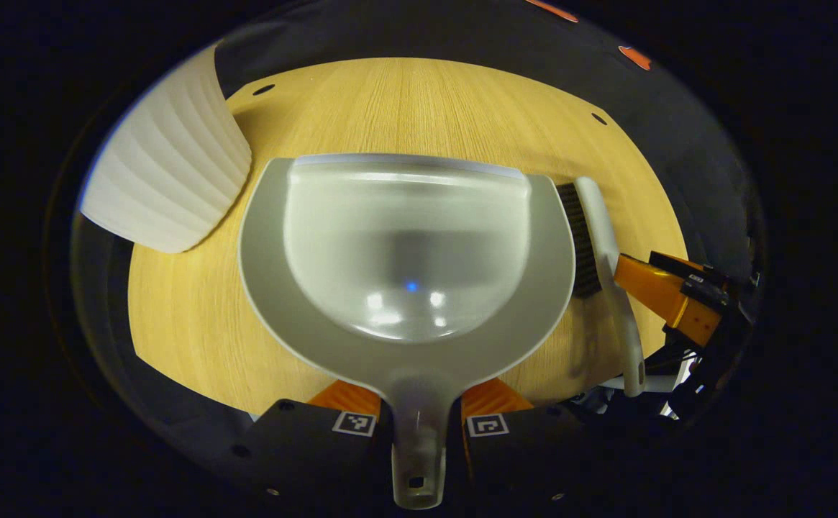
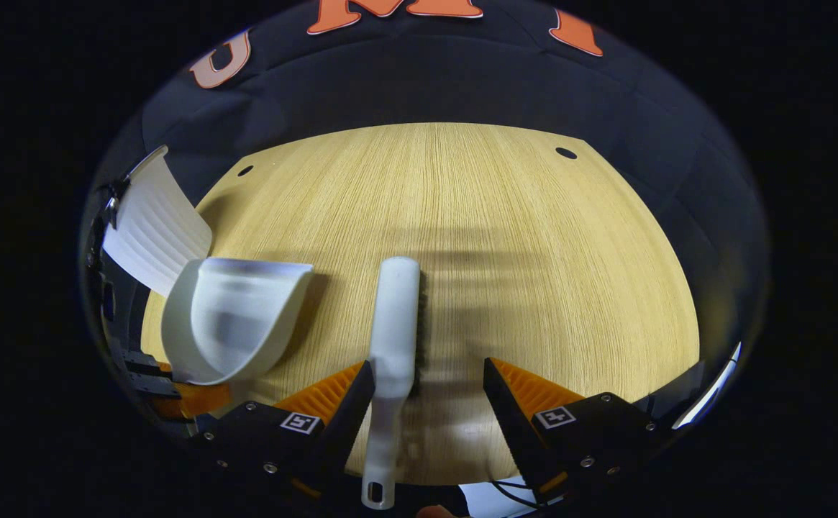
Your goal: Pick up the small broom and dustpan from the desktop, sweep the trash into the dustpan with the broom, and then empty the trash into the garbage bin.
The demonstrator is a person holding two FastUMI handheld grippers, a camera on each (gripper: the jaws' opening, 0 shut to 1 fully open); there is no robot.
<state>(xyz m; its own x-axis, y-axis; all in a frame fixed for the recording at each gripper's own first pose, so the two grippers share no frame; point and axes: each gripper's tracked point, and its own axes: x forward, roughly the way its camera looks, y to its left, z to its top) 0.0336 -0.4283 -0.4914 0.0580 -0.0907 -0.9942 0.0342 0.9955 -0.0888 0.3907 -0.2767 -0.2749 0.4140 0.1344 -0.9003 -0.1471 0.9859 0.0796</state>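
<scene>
Dustpan (image 1: 404,244): pale grey, its scoop empty, lying on the wooden desktop (image 1: 196,316) with its stem pointing back toward you.
Your left gripper (image 1: 419,417): both fingers pressed against the dustpan's stem, one on each side, closed on it.
Broom (image 2: 393,324): small and white with dark bristles, lying on the desktop just to the right of the dustpan, handle toward you.
Your right gripper (image 2: 426,388): fingers spread wide; the broom's handle sits against the left finger, and the right finger stands well clear of it, so nothing is gripped.
Garbage bin (image 1: 167,165): white and ribbed, at the desktop's far left edge, just beside the dustpan's left rim.
Desktop: light wood grain, with small dark holes near its far corners.
</scene>
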